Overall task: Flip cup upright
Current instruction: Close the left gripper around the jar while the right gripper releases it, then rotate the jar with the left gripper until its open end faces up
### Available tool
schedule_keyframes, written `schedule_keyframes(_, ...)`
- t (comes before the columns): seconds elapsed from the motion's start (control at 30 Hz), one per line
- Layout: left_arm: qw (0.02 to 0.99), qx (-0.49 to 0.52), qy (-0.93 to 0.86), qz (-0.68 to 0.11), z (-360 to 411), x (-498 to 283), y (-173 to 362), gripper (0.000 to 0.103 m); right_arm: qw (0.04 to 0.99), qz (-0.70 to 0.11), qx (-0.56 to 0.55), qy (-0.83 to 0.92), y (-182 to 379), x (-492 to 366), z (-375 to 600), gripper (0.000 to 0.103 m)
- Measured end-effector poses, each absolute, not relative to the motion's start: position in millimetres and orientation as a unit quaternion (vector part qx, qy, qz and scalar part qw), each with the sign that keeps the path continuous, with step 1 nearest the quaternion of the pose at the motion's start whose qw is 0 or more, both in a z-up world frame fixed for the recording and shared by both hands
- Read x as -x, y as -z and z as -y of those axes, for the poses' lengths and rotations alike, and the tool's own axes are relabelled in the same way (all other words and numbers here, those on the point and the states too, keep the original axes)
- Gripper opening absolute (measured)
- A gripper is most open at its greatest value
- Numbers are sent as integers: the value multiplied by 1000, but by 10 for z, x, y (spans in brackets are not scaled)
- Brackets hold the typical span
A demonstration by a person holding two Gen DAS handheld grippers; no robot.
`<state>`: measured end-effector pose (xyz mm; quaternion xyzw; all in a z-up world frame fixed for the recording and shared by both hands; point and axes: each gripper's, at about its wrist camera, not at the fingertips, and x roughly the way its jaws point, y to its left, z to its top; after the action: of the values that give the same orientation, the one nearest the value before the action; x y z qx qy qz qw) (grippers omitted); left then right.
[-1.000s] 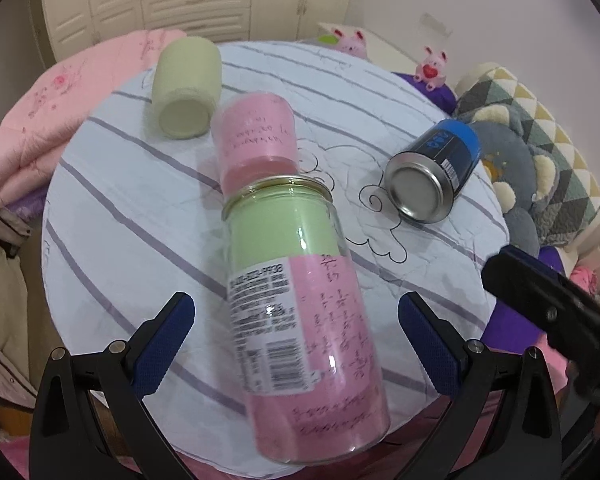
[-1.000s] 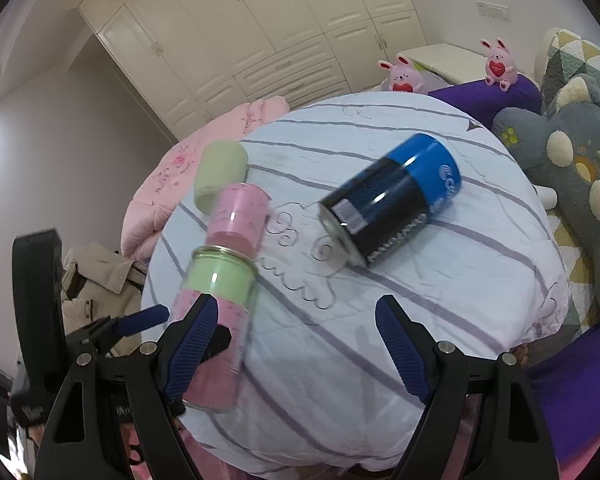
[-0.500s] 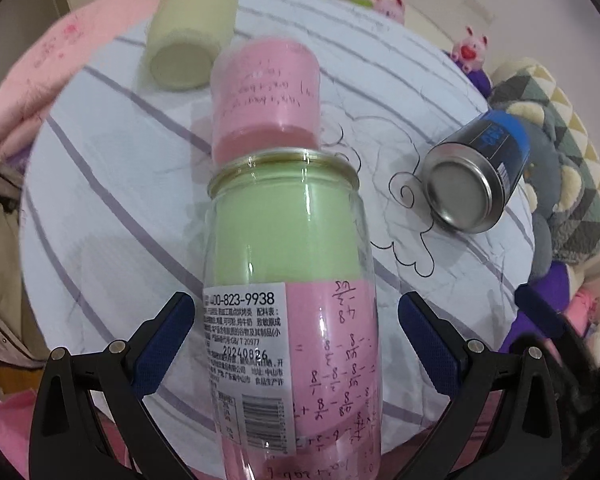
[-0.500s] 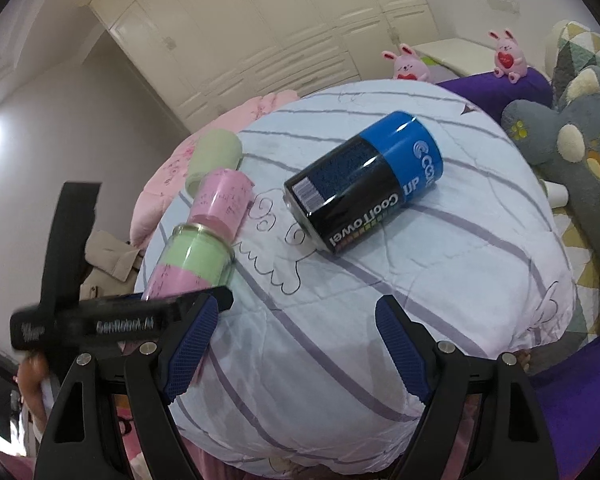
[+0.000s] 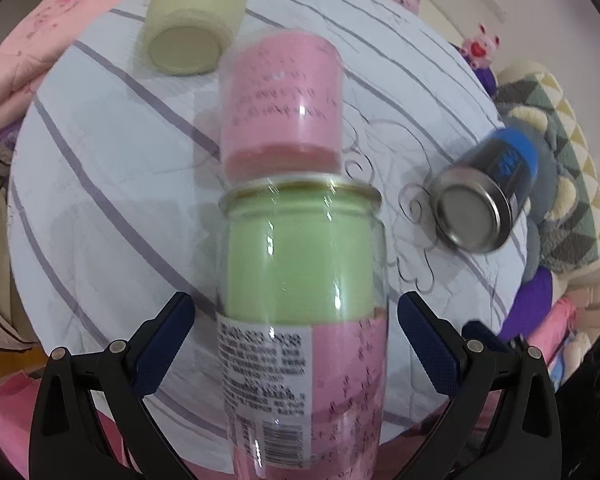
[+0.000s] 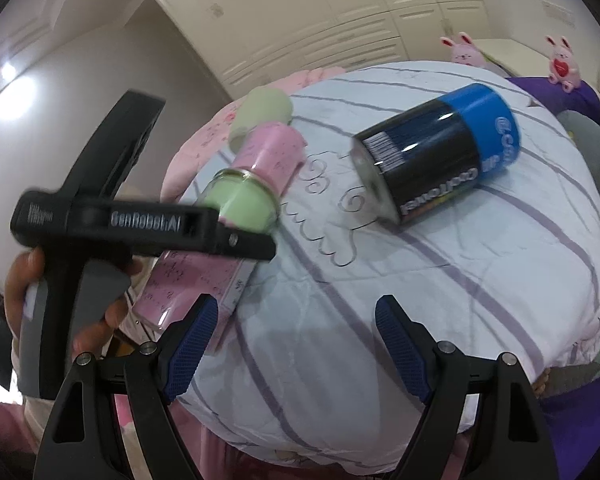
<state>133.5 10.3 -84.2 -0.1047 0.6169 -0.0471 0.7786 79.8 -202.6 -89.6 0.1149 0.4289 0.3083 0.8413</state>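
1. The left gripper (image 5: 296,320) is straddling the clear glass jar with green and pink paper inside (image 5: 300,280); its blue pads are standing wide, one at either side of the jar's wall, with a gap on both sides, so it is gripping nothing.
2. That jar is lying on its side on the round table under a white cloth with purple stripes (image 5: 100,200), its gold-rimmed end pointing to 12 o'clock and touching the pink cylindrical cup (image 5: 282,104) lying beyond it.
3. The pale green cylindrical cup (image 5: 192,20) is lying at 11 o'clock, and the black and blue metal can (image 5: 484,196) at 2 o'clock, both on their sides.
4. The right gripper (image 6: 296,332) is hanging spread and empty over the table's near edge, with the can at 1 o'clock.
5. Risks, as I judge them: the smooth round glass is likely to roll or slip if the pads close off-centre, and lifting it may knock the pink cup or send the jar off the near edge.
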Motion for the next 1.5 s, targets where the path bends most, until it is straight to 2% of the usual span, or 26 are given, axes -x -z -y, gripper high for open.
schedule_keyframes(0.07, 779, 99, 42, -617, -102, -1353, 840, 81, 840, -430, -114, -312, 897, -791, 2014, 82)
schedule_keyframes(0.1, 778, 100, 45, -619, -100, -1365, 839, 78, 839, -431, -115, -313, 896, -804, 2018, 82)
schedule_keyframes(0.3, 778, 100, 53, -618, -70, -1403, 829, 78, 838, -433, -100, -317, 893, -796, 1921, 82)
schedule_keyframes(0.33, 780, 98, 53, -615, -80, -1408, 821, 76, 837, -433, -97, -319, 898, -788, 1909, 82)
schedule_keyframes(0.37, 781, 97, 52, -614, -61, -1441, 822, 71, 837, -433, -95, -321, 891, -783, 1892, 82)
schedule_keyframes(0.57, 795, 98, 56, -596, -67, -1424, 781, 71, 838, -428, -88, -326, 876, -742, 1847, 82)
schedule_keyframes(1.03, 891, 53, 55, -448, -50, -1147, 323, 70, 860, -402, -70, -308, 807, -711, 1781, 82)
schedule_keyframes(1.5, 929, 55, 50, -363, -55, -1023, 299, 71, 871, -404, -43, -276, 859, -769, 1699, 82)
